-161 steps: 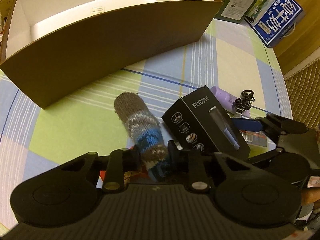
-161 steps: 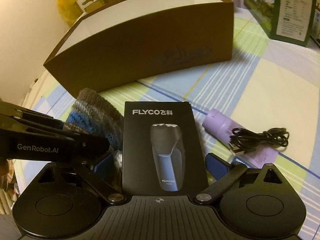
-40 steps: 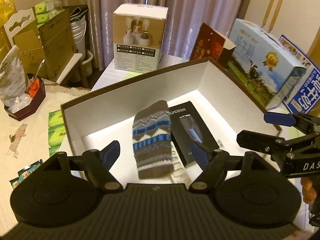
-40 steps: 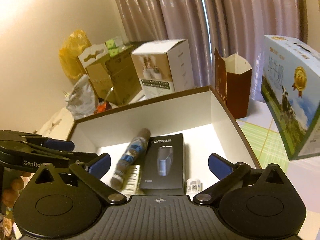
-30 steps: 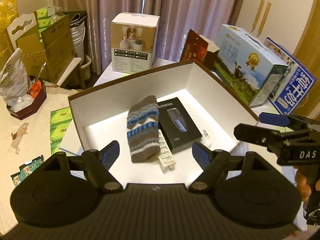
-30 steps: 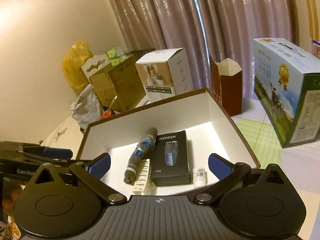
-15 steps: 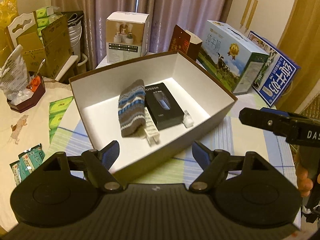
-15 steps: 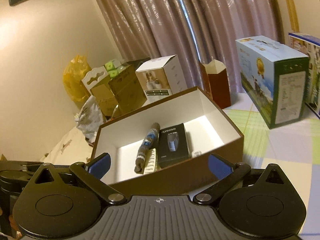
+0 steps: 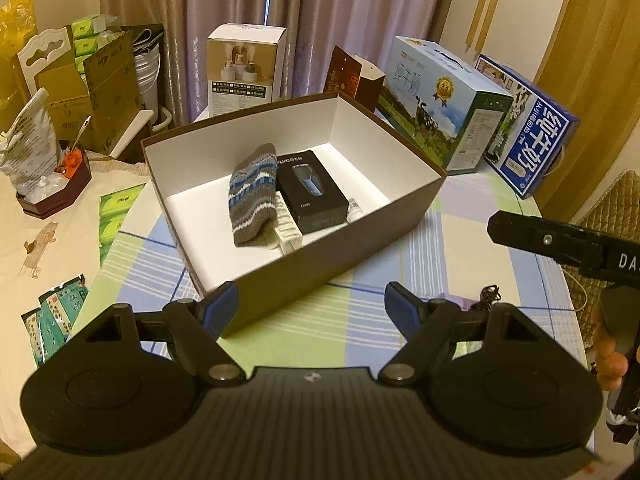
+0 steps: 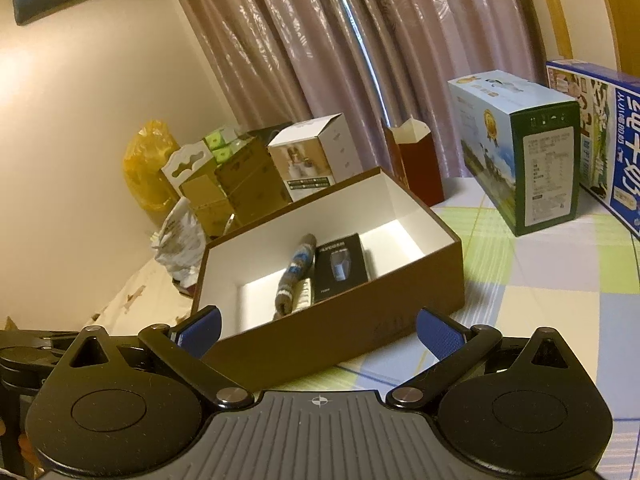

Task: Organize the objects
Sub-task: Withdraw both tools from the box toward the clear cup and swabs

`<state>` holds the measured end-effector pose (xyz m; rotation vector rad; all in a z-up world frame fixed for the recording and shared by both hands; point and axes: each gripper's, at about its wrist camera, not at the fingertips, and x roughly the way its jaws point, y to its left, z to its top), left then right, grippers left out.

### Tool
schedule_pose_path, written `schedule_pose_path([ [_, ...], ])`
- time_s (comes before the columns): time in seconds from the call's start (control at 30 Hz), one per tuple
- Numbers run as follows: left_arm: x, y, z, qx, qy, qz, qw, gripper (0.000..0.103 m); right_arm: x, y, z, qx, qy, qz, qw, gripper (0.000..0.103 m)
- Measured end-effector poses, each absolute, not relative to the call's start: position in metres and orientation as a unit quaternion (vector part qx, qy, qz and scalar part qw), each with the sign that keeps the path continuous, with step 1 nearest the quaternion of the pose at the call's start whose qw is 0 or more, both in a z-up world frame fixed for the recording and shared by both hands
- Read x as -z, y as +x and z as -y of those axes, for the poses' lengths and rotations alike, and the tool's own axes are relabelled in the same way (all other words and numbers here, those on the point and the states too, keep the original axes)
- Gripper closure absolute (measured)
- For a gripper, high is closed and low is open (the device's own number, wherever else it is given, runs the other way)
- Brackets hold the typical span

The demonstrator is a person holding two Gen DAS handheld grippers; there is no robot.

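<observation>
Left hand-held gripper (image 9: 312, 306), right hand-held gripper (image 10: 318, 332) both wide, empty; brown box (image 9: 344, 248) just ahead.

"DA" shows on the right claw (image 9: 560, 240) — other print too blurred to read.

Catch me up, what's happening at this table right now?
A person is tidying loose items into the brown box. The knitted sock and black shaver box already lie side by side inside it. Both the left tool and right tool are open and empty, held short of the box. A purple item and black cable are on the tablecloth.
</observation>
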<state>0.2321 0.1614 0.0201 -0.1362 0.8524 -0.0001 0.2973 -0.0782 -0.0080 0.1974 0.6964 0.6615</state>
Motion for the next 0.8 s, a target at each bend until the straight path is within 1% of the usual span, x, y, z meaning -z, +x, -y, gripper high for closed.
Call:
schedule_pose_path([
  [0.27,-0.017,0.206,-0.152,-0.002,-0.065,-0.42,0.905,0.022,0.007,0.276,0.085,-0.323,0.091,-0.335,0.88,0.002],
  [0.8,-0.003,0.171,-0.126,0.008,-0.054,-0.443,0.895,0.022,0.017,0.234,0.111,-0.313,0.085,-0.36,0.875,0.002],
])
